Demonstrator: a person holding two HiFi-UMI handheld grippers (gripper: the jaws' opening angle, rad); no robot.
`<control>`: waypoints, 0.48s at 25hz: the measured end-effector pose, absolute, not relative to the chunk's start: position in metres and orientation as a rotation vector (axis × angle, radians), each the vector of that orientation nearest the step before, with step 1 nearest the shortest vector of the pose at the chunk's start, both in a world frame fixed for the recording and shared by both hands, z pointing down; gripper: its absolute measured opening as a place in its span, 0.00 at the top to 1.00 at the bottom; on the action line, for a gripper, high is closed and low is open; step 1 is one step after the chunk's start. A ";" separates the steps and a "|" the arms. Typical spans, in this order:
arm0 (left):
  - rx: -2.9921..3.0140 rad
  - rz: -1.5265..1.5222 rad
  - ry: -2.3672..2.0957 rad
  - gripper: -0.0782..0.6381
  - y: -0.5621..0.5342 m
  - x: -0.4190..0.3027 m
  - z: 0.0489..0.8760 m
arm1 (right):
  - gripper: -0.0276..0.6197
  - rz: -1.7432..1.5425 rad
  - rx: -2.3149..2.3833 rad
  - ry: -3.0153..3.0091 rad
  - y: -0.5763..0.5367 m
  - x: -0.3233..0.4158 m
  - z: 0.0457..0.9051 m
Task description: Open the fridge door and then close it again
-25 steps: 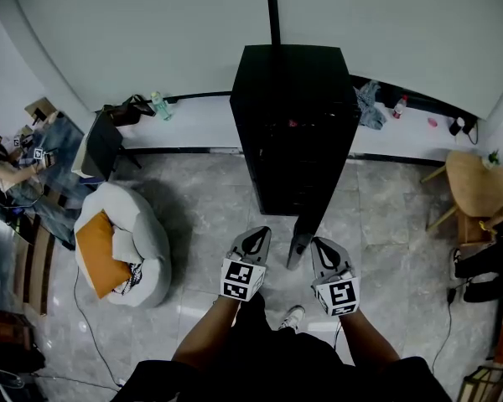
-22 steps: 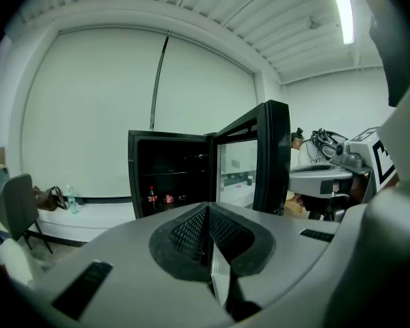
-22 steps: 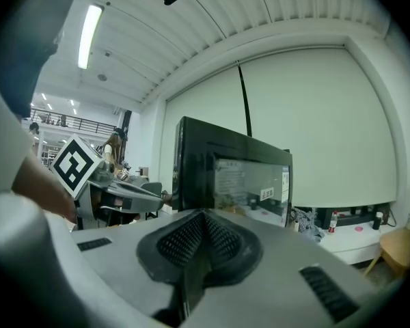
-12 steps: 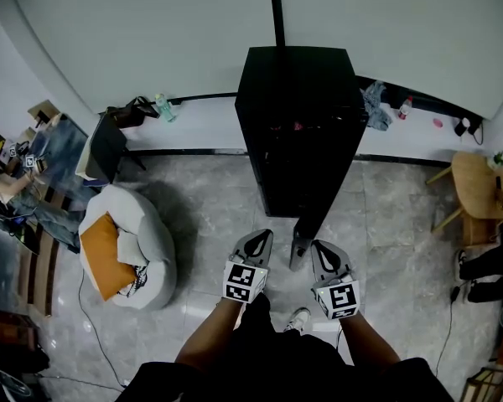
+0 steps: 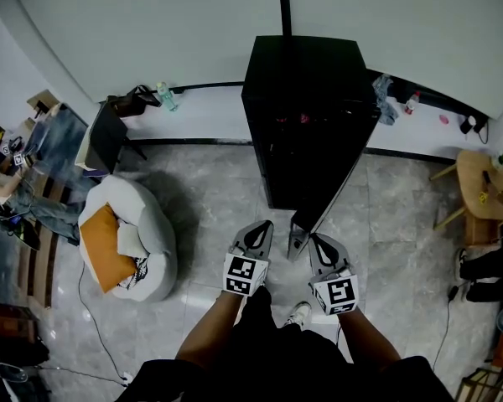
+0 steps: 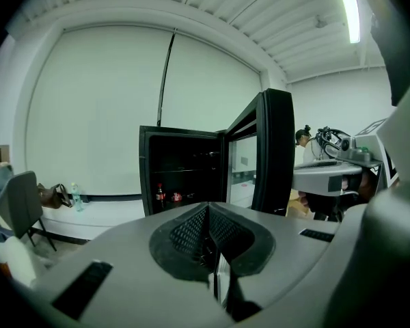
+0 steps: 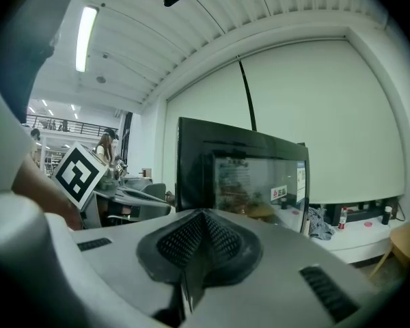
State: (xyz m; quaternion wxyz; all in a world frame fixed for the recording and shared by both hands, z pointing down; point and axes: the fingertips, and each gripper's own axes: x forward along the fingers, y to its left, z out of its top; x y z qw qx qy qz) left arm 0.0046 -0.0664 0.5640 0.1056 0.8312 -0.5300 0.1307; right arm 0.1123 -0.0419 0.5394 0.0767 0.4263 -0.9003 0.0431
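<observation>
Head view: the fridge (image 5: 306,115) has shifted slightly up-frame, and its open door (image 5: 312,216) still ends at centre, between left gripper (image 5: 261,228) and right gripper (image 5: 318,241). Left gripper view: jaws together, empty, with the door at right. Right gripper view: jaws together, empty, with the door at centre, so closing likely remains to be done.

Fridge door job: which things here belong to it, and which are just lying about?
Job: fridge, its open door, left tool, right tool.
Lying about: beanbag, orange cushion, water bottle, wooden table.
</observation>
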 end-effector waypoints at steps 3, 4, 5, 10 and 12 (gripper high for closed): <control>2.449 0.384 -1.569 0.86 -0.070 -0.002 0.563 | 0.94 0.139 1.277 -2.705 -0.046 0.104 0.540; 2.446 0.386 -1.570 0.86 -0.070 -0.005 0.563 | 0.94 0.141 1.276 -2.708 -0.047 0.101 0.540; 2.444 0.390 -1.571 0.86 -0.070 -0.007 0.564 | 0.94 0.145 1.276 -2.711 -0.048 0.099 0.539; 2.423 0.405 -1.592 0.86 -0.072 -0.026 0.562 | 0.94 0.149 1.261 -2.718 -0.056 0.084 0.540; 2.424 0.412 -1.601 0.86 -0.075 -0.033 0.559 | 0.94 0.142 1.252 -2.716 -0.058 0.077 0.540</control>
